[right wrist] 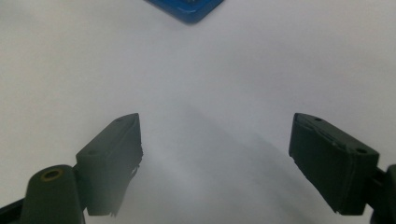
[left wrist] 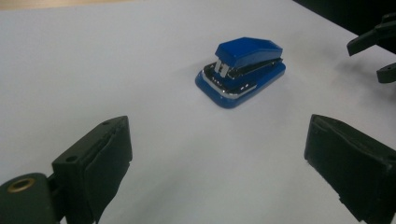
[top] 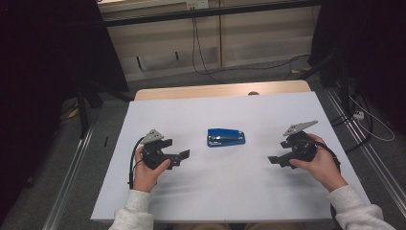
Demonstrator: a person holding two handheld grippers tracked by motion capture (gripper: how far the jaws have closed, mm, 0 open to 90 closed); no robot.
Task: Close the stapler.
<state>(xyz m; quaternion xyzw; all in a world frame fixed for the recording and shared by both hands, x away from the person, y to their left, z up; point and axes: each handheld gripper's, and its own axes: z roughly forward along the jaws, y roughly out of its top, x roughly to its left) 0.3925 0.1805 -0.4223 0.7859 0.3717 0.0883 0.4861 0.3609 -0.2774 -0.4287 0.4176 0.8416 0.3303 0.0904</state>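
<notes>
Small blue plastic stapler with a chrome metal strip lies flat near the middle of the white-covered table, long side running left-right in the high view. Nothing holds it or touches it.

Left tongs, black, with a grey three-cornered plate on top, sit in the person's left hand to the left of the stapler, tips pointing toward it, well apart from it. Jaws spread wide, nothing between them. In the left gripper view both black padded jaws rise at the lower corners, bare white table between them, stapler ahead and a bit right of centre, top arm slightly raised at the front. The other tongs' black tips poke in at the far right edge.

Right tongs, same build, sit in the right hand to the right of the stapler, tips pointing at it, well apart. Jaws wide apart too, empty. In the right gripper view just a blue corner of the stapler shows at the top edge; soft shadow on the table between the jaws.

Both forearms in light grey sleeves come in from the bottom. Beyond the white cover, a bare wooden strip of table; a black cable hangs down the wall behind.
</notes>
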